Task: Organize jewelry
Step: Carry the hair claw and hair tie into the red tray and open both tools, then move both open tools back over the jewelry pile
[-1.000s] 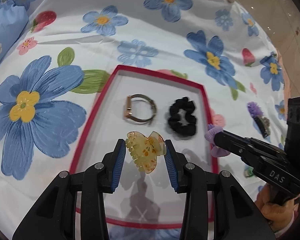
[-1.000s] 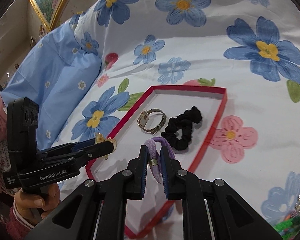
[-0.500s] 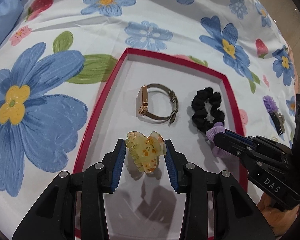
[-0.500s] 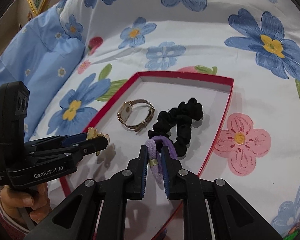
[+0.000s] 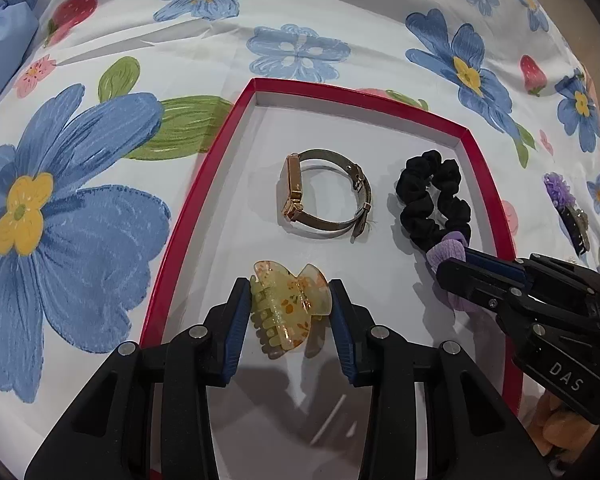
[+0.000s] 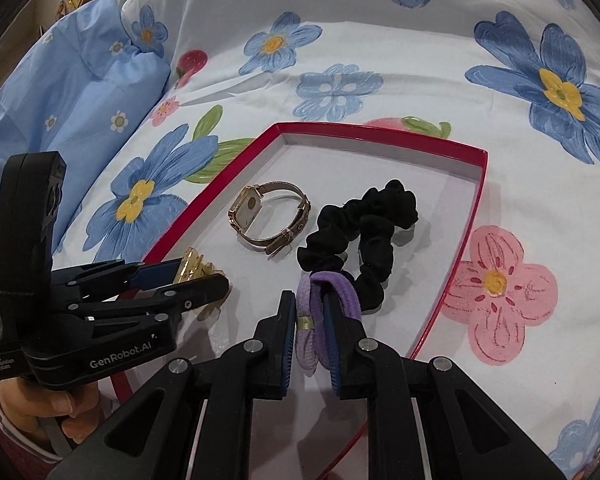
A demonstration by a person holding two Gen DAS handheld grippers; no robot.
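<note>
The left gripper (image 5: pixel 290 312) clamps a yellow claw clip (image 5: pixel 286 308) over the red tray (image 5: pixel 188 216). The right gripper (image 6: pixel 309 322) pinches purple hair ties (image 6: pixel 320 312) beside the black scrunchie (image 6: pixel 364 232) and watch (image 6: pixel 268 216).

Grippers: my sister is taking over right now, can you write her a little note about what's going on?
Left gripper is shut on the yellow claw clip, over the red tray.
Right gripper is shut on the purple hair tie, beside the black scrunchie.
Done: gold watch and scrunchie lie in the tray.
Left: set both down; a purple flower clip waits on the bedsheet.
</note>
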